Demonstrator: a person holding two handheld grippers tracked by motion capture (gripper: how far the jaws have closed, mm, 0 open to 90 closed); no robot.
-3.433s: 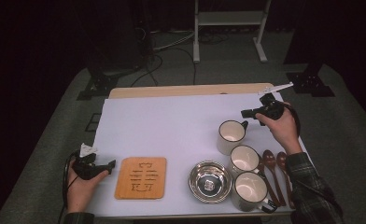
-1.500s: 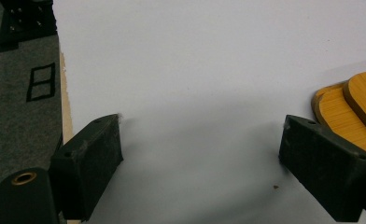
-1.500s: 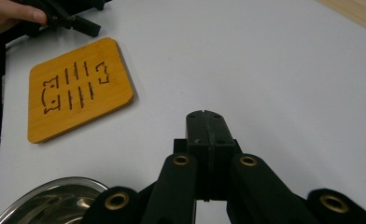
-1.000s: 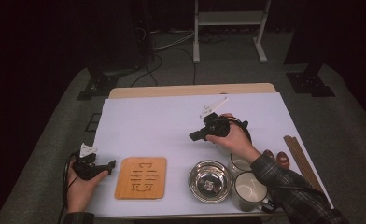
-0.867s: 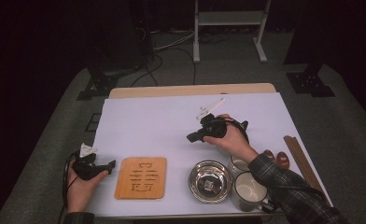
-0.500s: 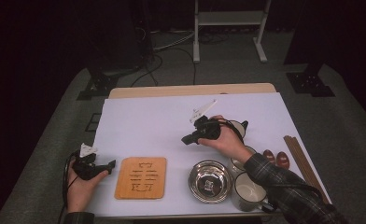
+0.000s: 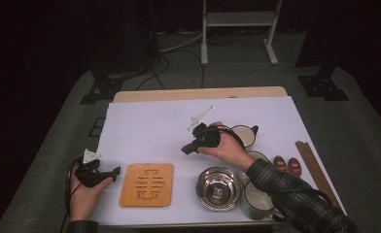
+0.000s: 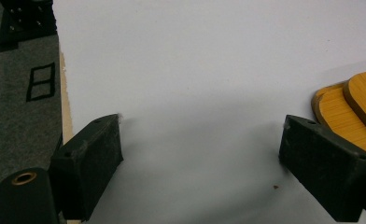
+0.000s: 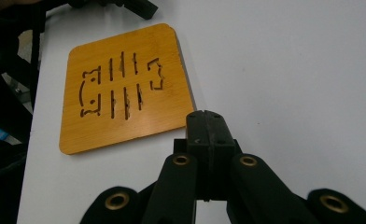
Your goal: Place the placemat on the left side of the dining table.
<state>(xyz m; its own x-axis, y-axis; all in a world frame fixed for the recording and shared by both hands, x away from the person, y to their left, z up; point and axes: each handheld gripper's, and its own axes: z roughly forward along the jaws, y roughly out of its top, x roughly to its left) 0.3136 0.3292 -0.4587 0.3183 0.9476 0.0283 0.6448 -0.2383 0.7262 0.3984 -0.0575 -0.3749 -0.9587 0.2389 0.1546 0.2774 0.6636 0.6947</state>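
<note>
From the high view, the right gripper (image 7: 188, 147) hung over the middle of the white table (image 7: 145, 124), jaws pressed together with nothing between them, pointing toward the bamboo trivet (image 7: 146, 185) near the front edge. Behind that hand stood a mug (image 7: 243, 135), with a steel bowl (image 7: 218, 189) and two more mugs nearer the person. The left gripper (image 7: 112, 171) rested on the table just left of the trivet, jaws spread and empty. In the left gripper view, the wide jaws framed bare table, and the trivet's corner (image 8: 354, 107) lay just past the right-hand jaw. In the right gripper view, the closed jaws aimed at the table beside the trivet (image 9: 123, 86), which lay flat and apart from them. The trivet looked thin and flush with the table, so closed jaws would probably push it rather than lift it, and a shove might slide it into the left gripper or off the front edge.
</note>
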